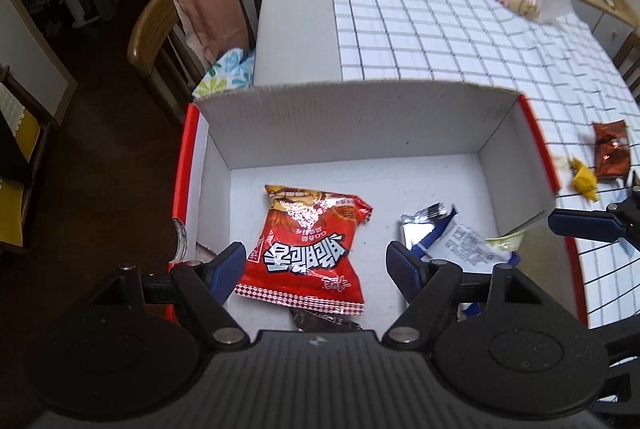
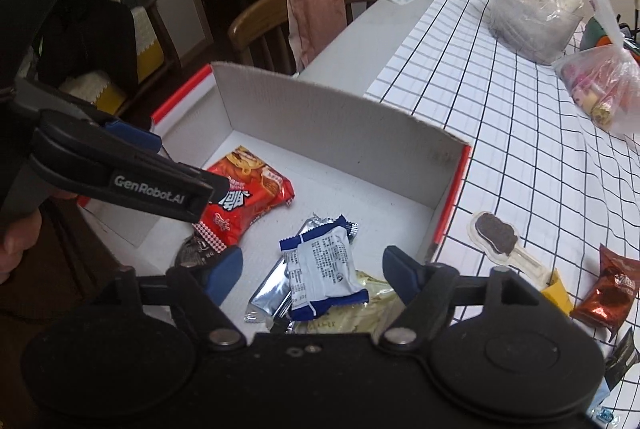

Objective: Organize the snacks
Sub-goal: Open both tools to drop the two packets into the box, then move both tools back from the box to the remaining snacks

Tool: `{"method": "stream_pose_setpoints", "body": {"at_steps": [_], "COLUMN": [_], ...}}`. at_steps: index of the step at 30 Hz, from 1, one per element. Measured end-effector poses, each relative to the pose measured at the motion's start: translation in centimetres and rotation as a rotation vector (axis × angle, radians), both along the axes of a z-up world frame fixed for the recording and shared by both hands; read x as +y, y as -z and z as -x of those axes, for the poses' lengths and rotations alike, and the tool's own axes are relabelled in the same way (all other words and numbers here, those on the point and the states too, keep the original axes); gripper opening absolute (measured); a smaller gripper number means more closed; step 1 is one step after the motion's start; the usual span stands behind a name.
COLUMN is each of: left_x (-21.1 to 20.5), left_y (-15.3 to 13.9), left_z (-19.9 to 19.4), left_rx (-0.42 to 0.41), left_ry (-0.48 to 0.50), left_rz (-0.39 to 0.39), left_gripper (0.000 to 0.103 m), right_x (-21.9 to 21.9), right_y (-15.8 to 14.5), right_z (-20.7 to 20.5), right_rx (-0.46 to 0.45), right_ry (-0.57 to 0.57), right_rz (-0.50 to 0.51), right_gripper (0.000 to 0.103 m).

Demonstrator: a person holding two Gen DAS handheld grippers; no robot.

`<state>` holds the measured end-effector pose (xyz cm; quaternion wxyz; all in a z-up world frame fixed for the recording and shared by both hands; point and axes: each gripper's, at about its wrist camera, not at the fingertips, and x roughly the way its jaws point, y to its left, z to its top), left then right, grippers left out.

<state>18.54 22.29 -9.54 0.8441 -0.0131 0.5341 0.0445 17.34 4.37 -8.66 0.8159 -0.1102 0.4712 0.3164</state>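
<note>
A white cardboard box [image 1: 352, 117] with red outer edges sits on the worktop [image 1: 440, 29] and serves as the landmark. Inside it lie four snack packs that can be counted: one red noodle-snack bag [image 1: 308, 249] toward its left side, one dark wrapper [image 1: 320, 323] peeking from under that bag's near edge, one blue-and-white packet [image 2: 324, 269] right of the red bag, resting on one silver foil packet [image 2: 272, 293]. A pale yellow-green pack [image 2: 372, 309] lies beneath those at the near wall.

Outside the box, to its right on the worktop, are one ice-cream-bar-shaped item [image 2: 496, 235], one brown foil snack bag [image 2: 610, 289] and one small yellow piece [image 2: 558, 295].

The left hand-held gripper [image 1: 316, 271] hovers over the red bag, jaws wide, holding nothing. The right hand-held gripper [image 2: 312, 275] hangs above the blue-and-white packet, jaws spread, empty.

The worktop carries a black-gridded white cloth; beyond the box stand two wooden chairs, one draped with a pink towel [image 1: 208, 1], and two clear plastic bags.
</note>
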Motion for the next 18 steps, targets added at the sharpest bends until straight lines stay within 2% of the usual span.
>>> {"method": "stream_pose_setpoints", "body": {"at_steps": [8,11,18], "left_x": [-1.2,-1.7,-3.9], "left_y": [-2.2,-3.1,-4.9], "left_z": [2.3,3.3,5.7], "left_rx": [-0.073,-0.107,-0.186], "left_ry": [0.019,0.021,0.047], "left_rz": [0.018,0.025,0.042], "left_gripper": [0.077,0.077,0.077], "right_x": [-2.2,-3.4,-6.5], "right_y": [-2.6,-3.5,-5.0], "right_z": [1.7,2.4,4.1], "right_rx": [-0.038,-0.055,-0.086], "right_ry": [0.01,0.023,0.039], "right_rz": [-0.075,-0.106,-0.171], "right_gripper": [0.085,0.093,0.097]}}
